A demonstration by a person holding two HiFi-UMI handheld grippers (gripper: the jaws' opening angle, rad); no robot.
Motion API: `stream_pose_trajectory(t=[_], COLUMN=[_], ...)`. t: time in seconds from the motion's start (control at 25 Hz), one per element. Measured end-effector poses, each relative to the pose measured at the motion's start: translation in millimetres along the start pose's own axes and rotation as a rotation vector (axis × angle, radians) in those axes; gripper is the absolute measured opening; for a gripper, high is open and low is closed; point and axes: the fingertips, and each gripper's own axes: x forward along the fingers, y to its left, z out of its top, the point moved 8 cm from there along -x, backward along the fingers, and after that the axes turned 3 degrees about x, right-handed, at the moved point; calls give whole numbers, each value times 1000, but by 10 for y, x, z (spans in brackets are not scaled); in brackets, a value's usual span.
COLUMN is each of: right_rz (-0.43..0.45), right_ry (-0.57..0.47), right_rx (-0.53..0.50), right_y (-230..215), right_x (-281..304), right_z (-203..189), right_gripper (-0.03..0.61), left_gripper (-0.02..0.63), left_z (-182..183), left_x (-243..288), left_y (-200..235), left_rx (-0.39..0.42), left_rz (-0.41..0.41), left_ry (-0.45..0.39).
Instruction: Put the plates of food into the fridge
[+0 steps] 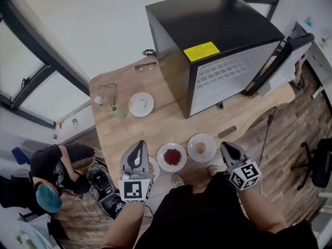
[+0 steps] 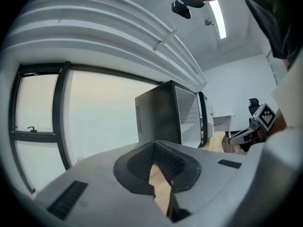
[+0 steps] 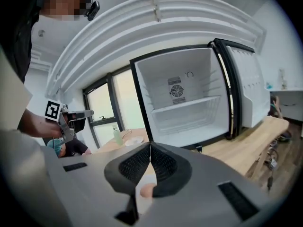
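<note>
On the near edge of the wooden bench [image 1: 161, 123], two plates of food stand side by side: a plate of red food [image 1: 171, 157] and, just to its right, a plate with a pale round item [image 1: 201, 148]. Both lie outside the fridge [image 1: 207, 35], which stands at the far right of the bench with its door [image 1: 282, 61] swung open; the right gripper view shows its white interior and a wire shelf [image 3: 187, 105]. A third plate [image 1: 141, 104] sits further back on the left, near a green bottle [image 1: 118, 111] and a pair of glasses [image 1: 106, 88].

The left gripper [image 1: 137, 145] hangs over the bench edge just left of the red food. Its fingers [image 2: 139, 162] are pressed together at the tips, with nothing between them; bare wood shows through the gap behind the tips. The right gripper [image 1: 226, 147] is held just right of the plate with the pale item. Its fingers [image 3: 163, 164] likewise meet at the tips and pinch nothing; the pale item shows beyond them. Neither gripper touches a plate. A person [image 1: 52, 175] crouches on the floor at lower left.
</note>
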Motion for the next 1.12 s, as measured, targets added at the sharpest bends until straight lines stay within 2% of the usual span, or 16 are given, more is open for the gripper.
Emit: stream_pose_trajectory(t=[0.12, 0.2, 0.28, 0.44, 0.48, 0.52, 0.56, 0.72, 0.84, 1.12], right_rz=[-52, -51, -48, -104, -114, -122, -129, -160, -178, -164], right_ry=[0, 5, 16, 22, 26, 32, 39, 54, 62, -5], right_rx=[62, 122, 186, 309, 351, 395, 437, 563, 648, 866], right_y=[101, 111, 98, 34, 9, -18, -44, -144, -211, -336], right_x=[-158, -187, -176, -151, -130, -105, -79, 7, 80, 287], right_z=[-288, -457, -628, -1017, -1122, -1227, -1328, -1666, -1870, -2120], right_gripper=[21, 21, 23, 31, 65, 125, 161, 191, 252, 249], left_gripper=[5, 5, 5, 5, 5, 5, 5, 5, 5, 5], left_z=[-69, -116, -140, -123, -130, -145, -165, -247, -320, -391], left_x=[56, 111, 151, 147, 143, 138, 130, 73, 17, -13], left_y=[-48, -103, -148, -222, -236, -243, -243, -202, -153, -62], left_rx=[15, 19, 23, 51, 57, 64, 71, 80, 84, 95], left_rz=[-74, -110, -127, -160, -169, -177, -181, -181, -174, -144], left_ry=[2, 7, 9, -8, -3, 5, 14, 48, 74, 99])
